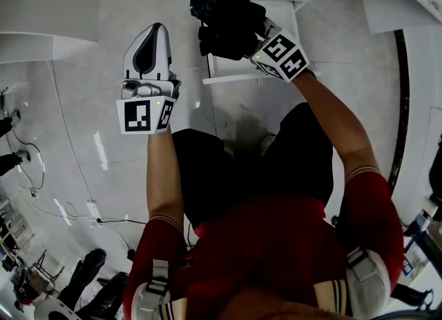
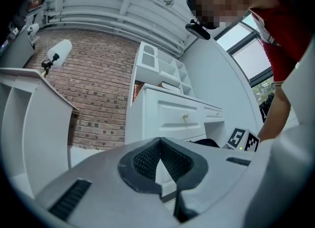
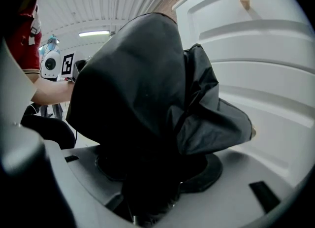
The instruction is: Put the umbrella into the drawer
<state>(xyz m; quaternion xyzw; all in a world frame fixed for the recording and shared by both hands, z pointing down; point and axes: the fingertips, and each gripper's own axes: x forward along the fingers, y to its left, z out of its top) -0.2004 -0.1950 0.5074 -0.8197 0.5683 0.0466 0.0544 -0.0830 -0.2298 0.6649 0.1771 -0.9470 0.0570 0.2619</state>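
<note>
Over the open white drawer [image 1: 231, 77], the right hand-held gripper [image 3: 147, 187] is clamped on the folded black umbrella [image 1: 224, 18], the left hand-held gripper [image 1: 147, 52] closed and empty: best lower it lengthwise, clear of the front edge, before letting go.

Black cloth on umbrella [image 3: 147, 84], creased, slight sheen. Smooth matt pale plastic on left gripper [image 2: 158, 149] shell, ribbed black pads [image 2: 140, 162]. Satin white paint on drawer unit [image 2: 162, 118], brass-look knob [image 2: 186, 118]. Rough matt red brick wall [image 2: 98, 89] at 9 o'clock, left gripper view. Glossy pale floor [image 1: 90, 118]. Red cloth on sleeve [image 1: 373, 201] at 4 o'clock, head view.
</note>
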